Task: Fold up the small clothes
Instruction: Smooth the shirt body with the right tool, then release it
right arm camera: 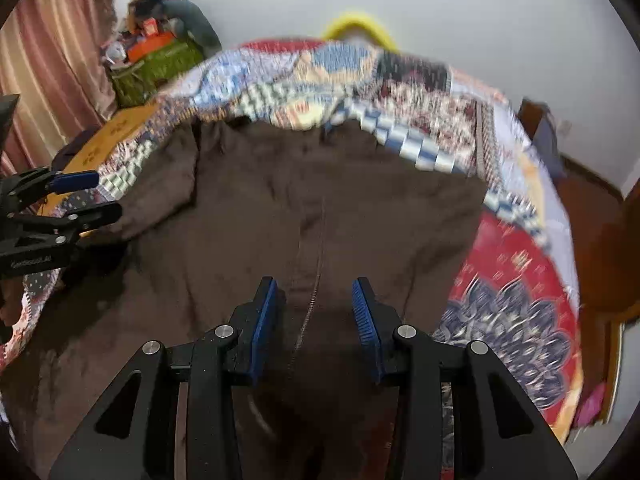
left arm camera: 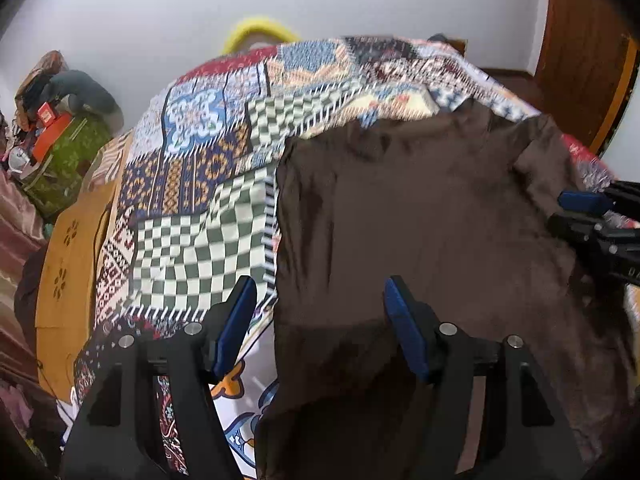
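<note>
Both our grippers hang open over the brown garment.

Our left gripper [left arm camera: 320, 300] and right gripper [right arm camera: 314, 300] grip nothing; the soft, wrinkled brown garment [right arm camera: 320, 200] lies flat on a patchwork bedspread [left arm camera: 192, 184], white wall [left arm camera: 360, 0] beyond.

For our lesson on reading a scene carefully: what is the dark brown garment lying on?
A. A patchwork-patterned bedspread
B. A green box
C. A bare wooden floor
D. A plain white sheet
A: the dark brown garment lies spread on the patchwork-patterned bedspread, whose checked and floral patches show around its edges in both wrist views.
</note>
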### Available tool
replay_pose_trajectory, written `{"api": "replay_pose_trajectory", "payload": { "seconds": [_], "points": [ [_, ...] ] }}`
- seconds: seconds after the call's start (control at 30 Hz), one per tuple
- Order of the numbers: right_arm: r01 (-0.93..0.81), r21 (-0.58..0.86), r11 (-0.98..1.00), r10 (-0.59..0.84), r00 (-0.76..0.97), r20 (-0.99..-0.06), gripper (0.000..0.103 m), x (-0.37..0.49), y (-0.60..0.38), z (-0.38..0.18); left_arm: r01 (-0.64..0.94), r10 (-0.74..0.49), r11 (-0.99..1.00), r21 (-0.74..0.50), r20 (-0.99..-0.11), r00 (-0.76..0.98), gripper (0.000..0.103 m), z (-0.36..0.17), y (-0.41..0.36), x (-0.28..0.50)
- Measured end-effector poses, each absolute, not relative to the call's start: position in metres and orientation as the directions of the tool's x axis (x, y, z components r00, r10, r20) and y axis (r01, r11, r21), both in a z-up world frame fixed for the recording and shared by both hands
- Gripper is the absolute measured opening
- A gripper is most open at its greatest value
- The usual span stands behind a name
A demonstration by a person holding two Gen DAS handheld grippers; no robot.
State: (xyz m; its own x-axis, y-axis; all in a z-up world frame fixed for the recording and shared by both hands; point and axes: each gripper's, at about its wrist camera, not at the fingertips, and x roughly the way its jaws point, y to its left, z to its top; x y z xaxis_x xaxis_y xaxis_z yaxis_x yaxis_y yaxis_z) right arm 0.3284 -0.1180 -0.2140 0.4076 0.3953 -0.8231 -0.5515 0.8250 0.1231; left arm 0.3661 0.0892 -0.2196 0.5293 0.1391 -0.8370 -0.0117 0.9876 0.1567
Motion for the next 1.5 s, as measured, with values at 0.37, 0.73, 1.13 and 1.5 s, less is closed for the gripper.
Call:
{"api": "replay_pose_trajectory", "payload": {
  "seconds": [0.37,0.73,1.13,1.5],
  "points": [
    [-0.538,0.152,0.829,0.432,0.445,-0.784,0.006,0.327,-0.128,-0.195,-0.040,0.092,0.996,0.083,-0.853,0.513,0.066,-0.232,0.095,0.366],
    [-0.617,0.192,0.763,0.529,0.424,-0.735,0.006,0.316,-0.098,-0.170,-0.005,0.073,0.997,0.083,-0.845,0.530,0.066,-0.212,0.078,0.356],
    [-0.610,0.245,0.754,0.518,0.322,-0.793,0.038,0.323,-0.093,-0.198,0.026,0.044,0.997,0.071,-0.822,0.568,0.068,-0.187,0.057,0.364],
    [-0.579,0.119,0.807,0.434,0.443,-0.784,0.038,0.331,-0.128,-0.192,0.077,-0.027,0.997,0.018,-0.833,0.552,0.077,-0.202,0.011,0.406]
  ]
}}
